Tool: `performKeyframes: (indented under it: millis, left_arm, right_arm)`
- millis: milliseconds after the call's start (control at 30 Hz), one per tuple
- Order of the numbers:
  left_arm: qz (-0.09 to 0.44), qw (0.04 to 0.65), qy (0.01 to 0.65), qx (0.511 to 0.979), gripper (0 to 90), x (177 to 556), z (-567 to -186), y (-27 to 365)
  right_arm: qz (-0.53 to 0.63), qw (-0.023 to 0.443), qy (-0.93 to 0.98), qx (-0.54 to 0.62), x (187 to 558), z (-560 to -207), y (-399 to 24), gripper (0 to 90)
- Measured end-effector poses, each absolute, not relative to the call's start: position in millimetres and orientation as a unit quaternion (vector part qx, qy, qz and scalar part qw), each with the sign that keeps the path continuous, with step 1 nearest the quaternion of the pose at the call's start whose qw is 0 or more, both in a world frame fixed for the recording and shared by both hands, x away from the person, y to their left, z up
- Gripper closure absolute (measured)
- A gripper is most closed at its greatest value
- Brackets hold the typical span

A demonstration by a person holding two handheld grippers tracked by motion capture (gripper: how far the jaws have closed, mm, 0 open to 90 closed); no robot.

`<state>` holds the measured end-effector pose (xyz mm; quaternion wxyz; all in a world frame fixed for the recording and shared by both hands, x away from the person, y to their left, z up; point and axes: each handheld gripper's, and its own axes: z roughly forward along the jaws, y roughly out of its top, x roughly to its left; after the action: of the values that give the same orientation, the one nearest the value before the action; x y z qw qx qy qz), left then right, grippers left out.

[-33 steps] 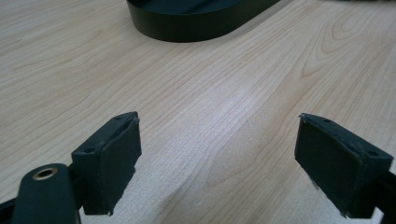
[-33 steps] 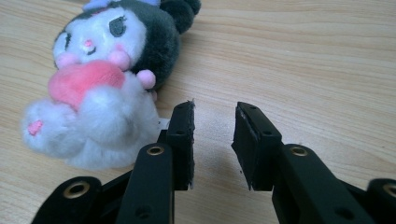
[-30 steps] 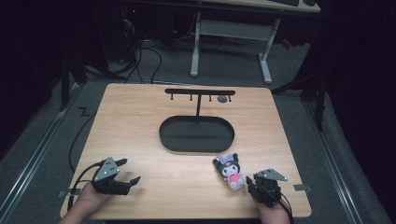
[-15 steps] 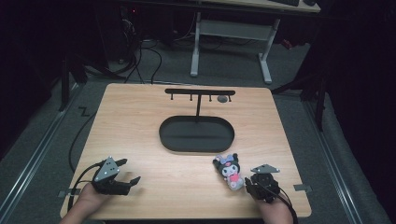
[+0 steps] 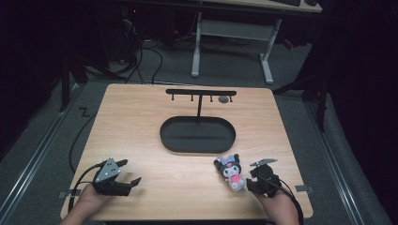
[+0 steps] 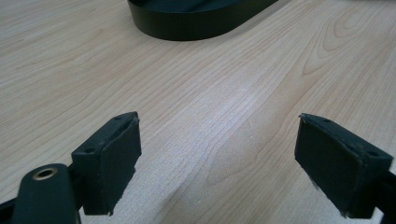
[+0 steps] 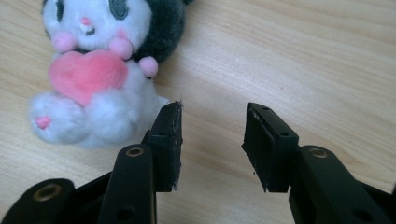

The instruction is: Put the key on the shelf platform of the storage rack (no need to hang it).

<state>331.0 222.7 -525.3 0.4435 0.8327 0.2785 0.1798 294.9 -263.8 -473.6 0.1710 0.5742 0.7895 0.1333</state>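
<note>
A small plush toy [image 5: 230,171], white with a black hood and a pink heart, lies on the wooden table [image 5: 141,126] near the front right. My right gripper [image 5: 250,181] sits just to its right with the tips toward it. In the right gripper view the plush toy [image 7: 93,79] lies to the left of the gripper [image 7: 212,121]. Its jaws have just been opening and nothing is between them. My left gripper [image 5: 130,171] rests at the front left, wide open over bare wood [image 6: 219,135].
A black oval tray [image 5: 164,136] sits mid-table, and its wall [image 6: 187,28] rises ahead of the left gripper. Behind it stands a black T-shaped rack [image 5: 201,92] with small hooks. Cables trail off the table's left edge, and a desk frame stands beyond.
The right gripper has shifted a little up the picture and leftward beside the plush. The plush and the left gripper have stayed put.
</note>
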Motion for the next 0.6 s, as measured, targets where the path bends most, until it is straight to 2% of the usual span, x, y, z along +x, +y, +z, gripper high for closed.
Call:
performKeyframes:
  millis: [600]
  left_arm:
    - [0.179, 0.443, 0.279, 0.833, 15.5, 331.5, -525.3, 222.7]
  right_arm:
    - [0.087, 0.128, 0.801, 0.578, 306.7, -451.9, -263.2, 55.0]
